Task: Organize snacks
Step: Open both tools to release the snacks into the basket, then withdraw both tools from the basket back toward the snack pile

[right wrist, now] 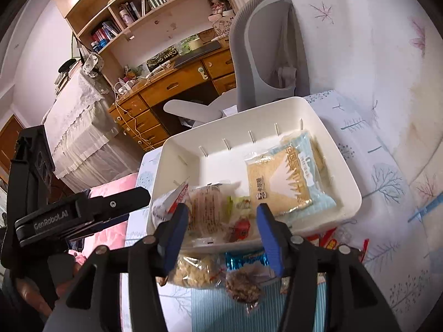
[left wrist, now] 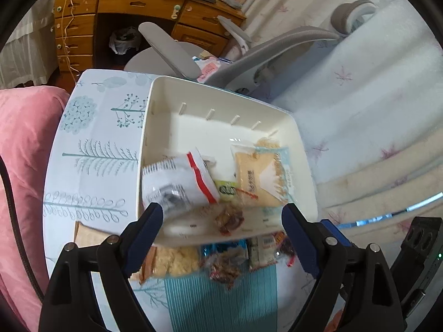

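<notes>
A white plastic bin (left wrist: 218, 96) (right wrist: 343, 166) sits on the table and holds a large yellow-and-blue cracker pack (left wrist: 260, 174) (right wrist: 288, 177), a white-and-red packet (left wrist: 180, 182) (right wrist: 169, 199), a small green packet (left wrist: 228, 189) and other small snacks. My left gripper (left wrist: 221, 218) is open and empty just before the bin's near wall. My right gripper (right wrist: 221, 224) is open and empty at the same wall. More snacks lie on the table in front of the bin: a yellow cracker bag (left wrist: 174, 260) (right wrist: 193, 272), a nut packet (left wrist: 224, 269) (right wrist: 243, 285) and a blue packet (right wrist: 243, 257).
The table has a tree-print cloth (left wrist: 91, 144) and a teal striped mat (left wrist: 221, 301). A grey office chair (left wrist: 249, 52) and a wooden desk (left wrist: 138, 8) stand beyond. A pink cushion (left wrist: 25, 149) lies at left. The left gripper (right wrist: 69, 215) shows in the right wrist view.
</notes>
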`<state>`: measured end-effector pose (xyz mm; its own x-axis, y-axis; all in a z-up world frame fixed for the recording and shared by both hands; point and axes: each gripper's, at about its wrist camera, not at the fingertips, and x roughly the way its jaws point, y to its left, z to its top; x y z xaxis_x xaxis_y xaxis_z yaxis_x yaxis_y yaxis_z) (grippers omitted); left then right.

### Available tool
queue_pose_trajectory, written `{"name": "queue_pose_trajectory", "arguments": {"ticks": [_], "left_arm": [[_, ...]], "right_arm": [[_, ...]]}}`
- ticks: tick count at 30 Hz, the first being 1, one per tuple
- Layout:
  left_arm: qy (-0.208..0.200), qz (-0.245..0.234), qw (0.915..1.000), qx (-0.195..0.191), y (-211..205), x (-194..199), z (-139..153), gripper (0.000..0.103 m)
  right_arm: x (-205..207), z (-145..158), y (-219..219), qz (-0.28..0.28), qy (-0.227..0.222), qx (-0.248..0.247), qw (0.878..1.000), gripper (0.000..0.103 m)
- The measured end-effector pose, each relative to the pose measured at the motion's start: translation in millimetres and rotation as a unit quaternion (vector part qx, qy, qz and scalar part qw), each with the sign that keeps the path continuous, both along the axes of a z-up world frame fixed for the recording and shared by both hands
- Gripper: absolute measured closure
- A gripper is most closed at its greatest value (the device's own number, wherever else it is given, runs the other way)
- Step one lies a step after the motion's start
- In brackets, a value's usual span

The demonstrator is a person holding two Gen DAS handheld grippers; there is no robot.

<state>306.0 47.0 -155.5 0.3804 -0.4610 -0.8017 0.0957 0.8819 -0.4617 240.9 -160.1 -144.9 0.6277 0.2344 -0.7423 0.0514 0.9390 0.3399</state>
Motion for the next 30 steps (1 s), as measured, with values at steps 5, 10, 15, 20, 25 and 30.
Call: {"name": "queue_pose_trajectory", "arguments": {"ticks": [5,10,15,20,25,30], "left_arm": [[-0.014,-0.018,0.9997,0.0,5,-30,9,0.016],[-0.019,-0.026,0.9995,-0.001,16,-68,13,0.016],[-0.008,-0.038,0.999,0.022,25,-89,8,0.016],[0.009,-0.044,0.9986,0.026,33,-109,2,0.016],[0.026,-0.046,0.998,0.036,32,-126,-8,0.016],[0.048,-0.028,0.9976,0.04,28,-130,-19,0.016]], "right_arm": [[-24,12,8,-0.02,-0.008,-0.009,1.0,0.042],[-56,18,23,-0.043,-0.011,-0.009,0.999,0.04],[-89,14,35,-0.064,-0.006,-0.014,0.998,0.036],[-122,2,44,-0.08,0.006,-0.025,0.996,0.033],[-146,-6,47,-0.092,0.017,-0.048,0.994,0.033],[-153,-7,44,-0.089,0.024,-0.091,0.992,0.033]]}}
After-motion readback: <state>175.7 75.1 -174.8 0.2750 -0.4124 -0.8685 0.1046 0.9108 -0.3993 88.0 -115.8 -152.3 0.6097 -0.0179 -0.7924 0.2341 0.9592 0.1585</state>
